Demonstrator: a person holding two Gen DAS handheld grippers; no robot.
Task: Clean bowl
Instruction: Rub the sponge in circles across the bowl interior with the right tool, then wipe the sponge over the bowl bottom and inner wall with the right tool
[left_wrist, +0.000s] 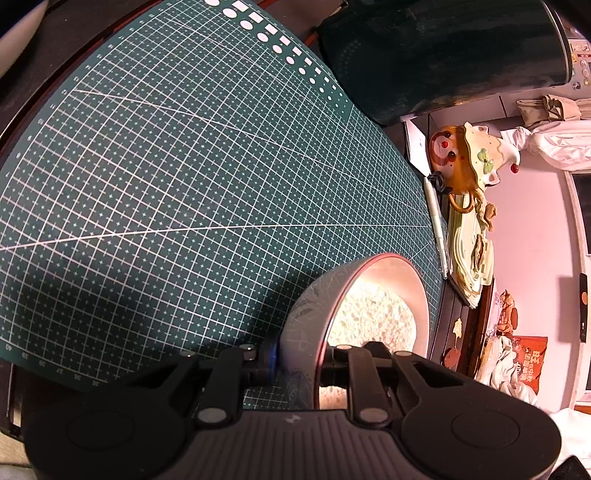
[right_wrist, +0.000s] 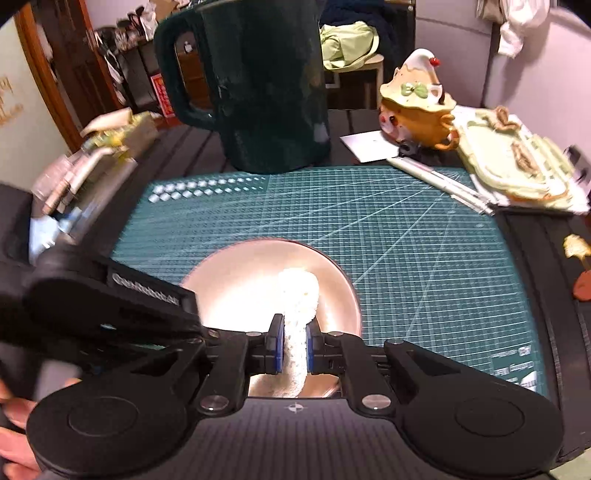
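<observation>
The left gripper (left_wrist: 295, 363) is clamped on the rim of the bowl (left_wrist: 388, 280), so it stays steady on the green mat (left_wrist: 166, 184). The right gripper (right_wrist: 294, 349) is closed on a white sponge (right_wrist: 299, 295) and presses it inside the bowl to wipe it. Only the sponge is in the bowl.

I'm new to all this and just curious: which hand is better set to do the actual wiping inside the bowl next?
The right. The right gripper is shut on the sponge, which already sits inside the bowl. The left gripper is clamped on the bowl's rim, so it probably just steadies it.
</observation>
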